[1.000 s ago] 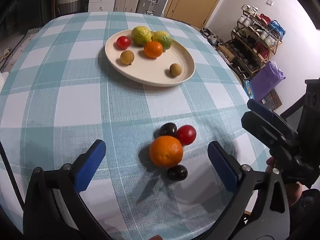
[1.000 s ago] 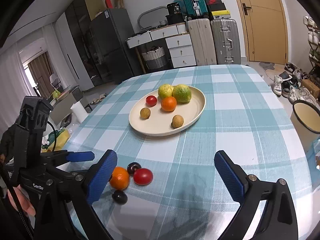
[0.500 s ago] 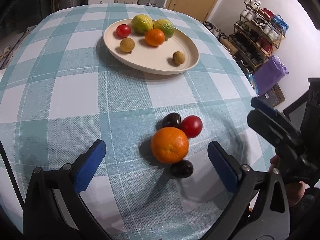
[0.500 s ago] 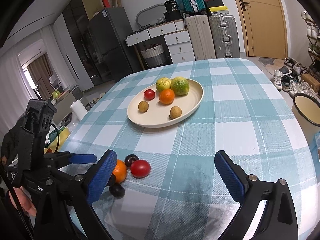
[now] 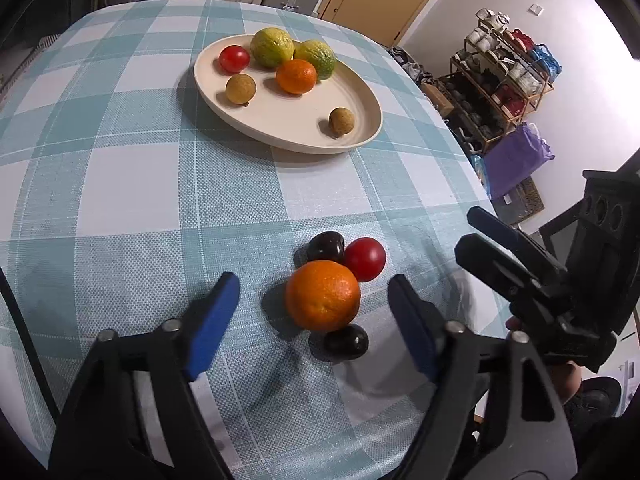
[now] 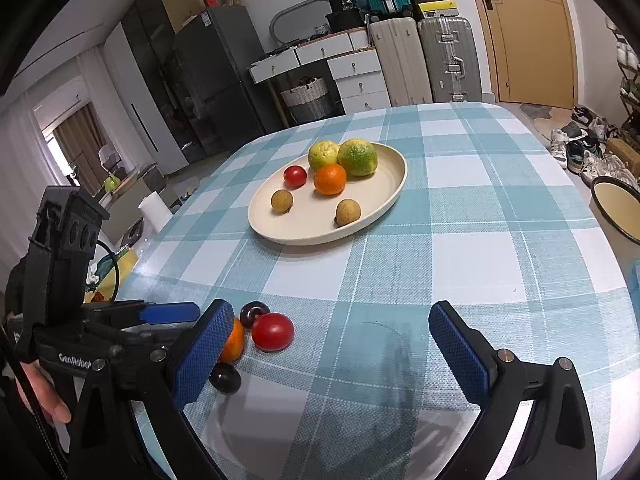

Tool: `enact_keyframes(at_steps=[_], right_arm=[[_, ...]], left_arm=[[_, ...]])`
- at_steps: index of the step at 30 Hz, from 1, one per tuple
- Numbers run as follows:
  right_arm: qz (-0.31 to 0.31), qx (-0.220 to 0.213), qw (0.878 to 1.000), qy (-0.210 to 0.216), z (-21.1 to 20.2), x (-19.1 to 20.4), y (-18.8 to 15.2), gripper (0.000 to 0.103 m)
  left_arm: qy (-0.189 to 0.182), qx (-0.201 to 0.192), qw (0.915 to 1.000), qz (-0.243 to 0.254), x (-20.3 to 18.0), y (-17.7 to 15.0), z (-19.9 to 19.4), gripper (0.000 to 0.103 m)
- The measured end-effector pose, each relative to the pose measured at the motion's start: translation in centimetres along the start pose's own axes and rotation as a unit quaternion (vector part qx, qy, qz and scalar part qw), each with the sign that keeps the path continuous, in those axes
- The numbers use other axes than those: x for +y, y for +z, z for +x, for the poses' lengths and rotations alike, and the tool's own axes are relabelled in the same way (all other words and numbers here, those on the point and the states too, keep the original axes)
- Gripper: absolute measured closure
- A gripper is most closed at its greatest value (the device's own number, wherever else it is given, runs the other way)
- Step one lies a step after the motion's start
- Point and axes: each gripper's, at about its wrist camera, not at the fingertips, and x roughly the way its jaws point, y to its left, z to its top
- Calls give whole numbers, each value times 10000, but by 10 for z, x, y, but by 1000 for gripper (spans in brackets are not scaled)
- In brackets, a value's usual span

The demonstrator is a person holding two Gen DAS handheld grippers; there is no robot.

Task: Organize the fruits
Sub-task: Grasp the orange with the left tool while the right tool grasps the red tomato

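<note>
An orange point(image 5: 322, 295) lies on the checked tablecloth with a red tomato point(image 5: 365, 259) and two dark plums point(image 5: 326, 246) point(image 5: 346, 341) touching it. My left gripper point(image 5: 316, 326) is open, its blue pads on either side of the orange, not touching. A cream oval plate point(image 5: 352, 92) farther back holds two green-yellow citrus, an orange, a tomato and two small brown fruits. My right gripper point(image 6: 340, 352) is open and empty over the cloth, right of the fruit cluster point(image 6: 272, 331). The plate point(image 6: 392, 184) also shows in the right wrist view.
The table's right edge point(image 5: 472, 184) drops toward a shoe rack and a purple bag. A cream bowl point(image 6: 616, 208) stands at the right edge in the right wrist view. Suitcases, drawers and a fridge stand behind the table.
My left gripper has moved closer to the orange and its jaws have narrowed around it. My right gripper has barely moved.
</note>
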Motion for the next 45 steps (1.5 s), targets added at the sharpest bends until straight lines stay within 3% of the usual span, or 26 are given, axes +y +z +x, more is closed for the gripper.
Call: enact_keyframes(at_steps=[2,3,5,12,21,27,36,40,45], right_arm=[[-9,27,10000,-5,2,0,0,3],[-6,40,10000,-8,2,1,-1,3],[-11,67,10000,-12,3,2,0,3],[-15,75,9999,-72,2,5,3,3],[-164,236,9994,180,3,18,-5,3],[-196,423,9987,195,15,24,-11,3],[-308,636,9973,202,33,33,-15,3],[-314,756,9963,258,42,35,-15,20],[-462,741,9960,200,47,41,-15,29]], left_arm=[[-88,91,9999,17,1,-1,2,49],[-162,170,9997,-7,2,-1,4,62],[-312,206,9993,-66,3,-3,4,67],[-318,185,9993,-47,5,-2,-2,67],[-276,-334,9972,-614,35,-3,-34,68],[-186,-527,9957,-733,50,-4,-51,68],[-163,-558,9952,-793,62,-5,-53,68],[-162,-570,9942,-893,69,-5,-51,68],[-133,-559,9942,-909,71,-5,-50,68]])
